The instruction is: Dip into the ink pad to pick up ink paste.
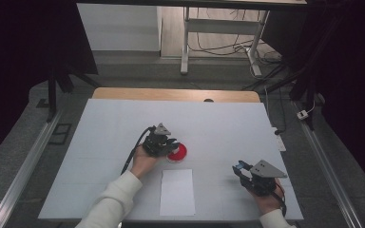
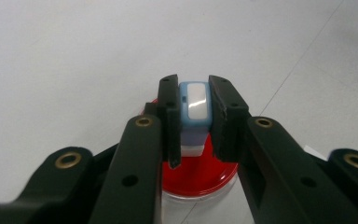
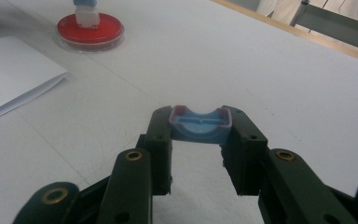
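High view: white table (image 1: 104, 142), person's forearms in from the bottom. Left gripper (image 1: 167, 145) sits near table centre, tips right over the red pad dish (image 1: 178, 153). White paper sheet (image 1: 177, 192) lies just in front of the dish, flat, not touching it. Right gripper (image 1: 241, 168) is well to the right, near the front edge, with something blue at its tips.

Left gripper view: jaws clenched on a small blue-and-white stamp (image 2: 195, 109), held upright between the pads, white base pointing down at the red pad dish (image 2: 200, 175). Stamp base looks on or just above the red surface; contact can't be told. Dish is round, clear rim, red inside.

Right gripper view: jaws clamped on a blue cap (image 3: 200, 125), curved, open side up, pinkish rim, held across the tips above bare table. Far off at top left, the red pad dish (image 3: 91, 31) with the stamp (image 3: 86, 14) standing over it. Corner of the paper sheet (image 3: 14, 70) at left, near the dish.
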`<move>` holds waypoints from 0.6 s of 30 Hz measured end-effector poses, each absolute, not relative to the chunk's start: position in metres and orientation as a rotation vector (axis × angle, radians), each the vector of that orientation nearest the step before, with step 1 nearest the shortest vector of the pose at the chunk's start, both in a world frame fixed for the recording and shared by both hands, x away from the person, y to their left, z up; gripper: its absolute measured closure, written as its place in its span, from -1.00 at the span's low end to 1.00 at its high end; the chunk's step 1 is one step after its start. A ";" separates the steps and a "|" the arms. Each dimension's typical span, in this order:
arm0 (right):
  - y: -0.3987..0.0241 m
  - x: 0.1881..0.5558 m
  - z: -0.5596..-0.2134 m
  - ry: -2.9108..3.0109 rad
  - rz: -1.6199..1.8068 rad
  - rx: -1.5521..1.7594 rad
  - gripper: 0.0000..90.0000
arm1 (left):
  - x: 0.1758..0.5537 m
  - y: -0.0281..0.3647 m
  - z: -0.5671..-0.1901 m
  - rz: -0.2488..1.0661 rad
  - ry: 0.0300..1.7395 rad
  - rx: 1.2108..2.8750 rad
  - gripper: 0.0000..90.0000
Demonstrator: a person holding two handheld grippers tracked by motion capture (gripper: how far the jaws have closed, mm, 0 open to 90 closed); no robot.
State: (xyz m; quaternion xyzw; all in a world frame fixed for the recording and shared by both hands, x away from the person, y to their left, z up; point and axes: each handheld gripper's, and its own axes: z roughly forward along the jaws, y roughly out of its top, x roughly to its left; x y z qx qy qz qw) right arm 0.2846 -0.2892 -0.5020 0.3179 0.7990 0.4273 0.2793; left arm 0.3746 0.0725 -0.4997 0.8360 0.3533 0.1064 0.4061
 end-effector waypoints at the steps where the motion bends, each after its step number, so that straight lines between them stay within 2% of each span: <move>1: -0.289 0.285 -0.502 2.143 1.143 0.853 0.43 | 0.374 0.072 -0.500 0.272 0.891 2.110 0.67; 18: -0.289 0.285 -0.502 2.145 1.144 0.850 0.43 | 0.372 0.069 -0.499 0.308 0.874 2.132 0.68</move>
